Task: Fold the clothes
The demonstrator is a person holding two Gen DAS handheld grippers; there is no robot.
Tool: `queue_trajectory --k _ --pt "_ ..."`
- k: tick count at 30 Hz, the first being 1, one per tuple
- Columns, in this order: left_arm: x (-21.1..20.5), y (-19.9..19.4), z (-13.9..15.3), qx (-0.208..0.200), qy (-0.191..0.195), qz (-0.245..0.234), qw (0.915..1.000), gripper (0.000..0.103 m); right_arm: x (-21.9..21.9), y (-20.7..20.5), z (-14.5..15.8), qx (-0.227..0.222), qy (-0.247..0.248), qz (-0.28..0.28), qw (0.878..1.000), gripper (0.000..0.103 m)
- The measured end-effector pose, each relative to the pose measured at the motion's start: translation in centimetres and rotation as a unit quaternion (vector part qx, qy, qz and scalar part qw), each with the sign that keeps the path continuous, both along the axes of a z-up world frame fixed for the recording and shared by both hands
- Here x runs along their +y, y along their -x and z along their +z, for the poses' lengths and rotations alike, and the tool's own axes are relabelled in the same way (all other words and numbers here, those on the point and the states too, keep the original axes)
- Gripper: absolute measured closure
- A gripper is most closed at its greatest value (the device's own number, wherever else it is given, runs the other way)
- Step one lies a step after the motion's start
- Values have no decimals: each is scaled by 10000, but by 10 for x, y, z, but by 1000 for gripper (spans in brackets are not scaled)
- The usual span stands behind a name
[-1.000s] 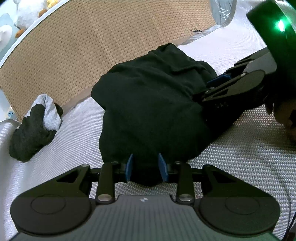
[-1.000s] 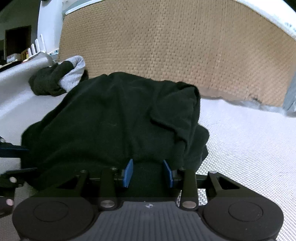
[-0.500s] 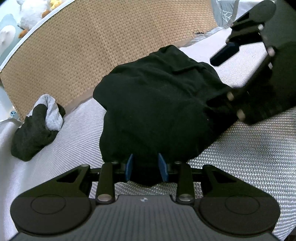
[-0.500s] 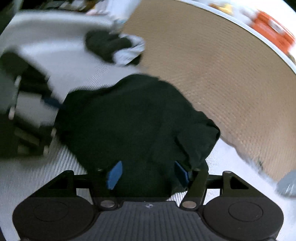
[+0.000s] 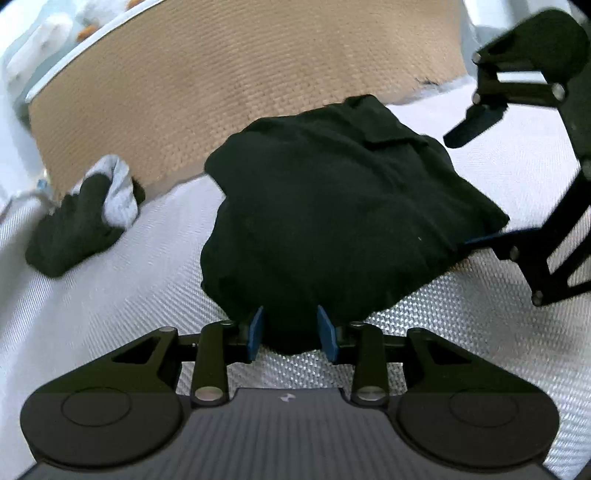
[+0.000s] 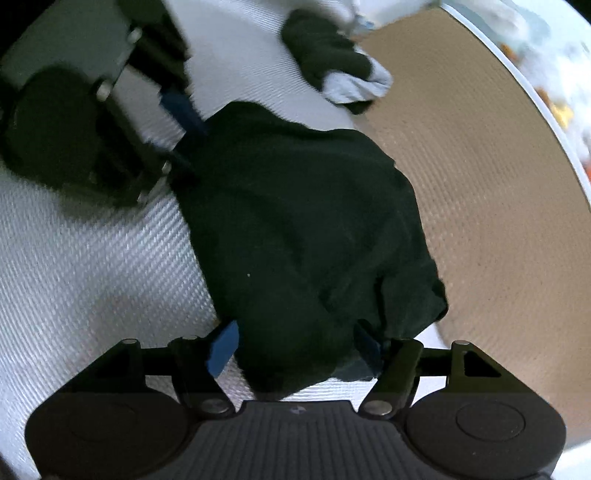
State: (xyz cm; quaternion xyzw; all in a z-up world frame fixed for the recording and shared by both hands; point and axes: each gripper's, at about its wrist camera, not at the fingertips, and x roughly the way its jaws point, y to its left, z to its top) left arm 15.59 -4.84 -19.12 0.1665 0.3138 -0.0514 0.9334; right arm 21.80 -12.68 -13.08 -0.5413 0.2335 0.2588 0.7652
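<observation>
The left gripper (image 5: 289, 329) pinches the near edge of the bundled black fabric garment (image 5: 332, 206). The right gripper (image 6: 295, 347) is opening around the garment's other edge. Keep the left pinch firm; clear the right pads fully before lifting.

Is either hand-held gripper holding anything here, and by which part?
The left hand-held gripper pinches the black garment at its near edge. The right hand-held gripper is opening; the garment's other edge lies between its jaws, apparently unpinched.

blurred toys (image 5: 48, 33) behind woven panel (image 5: 221, 81)
</observation>
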Motion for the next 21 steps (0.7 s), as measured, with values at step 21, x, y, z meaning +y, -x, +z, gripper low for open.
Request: queue_trajectory --k 21 --pt "23 -8 -7 374 1014 531 9927 49 13 -10 -20 -344 759 298 9961 7"
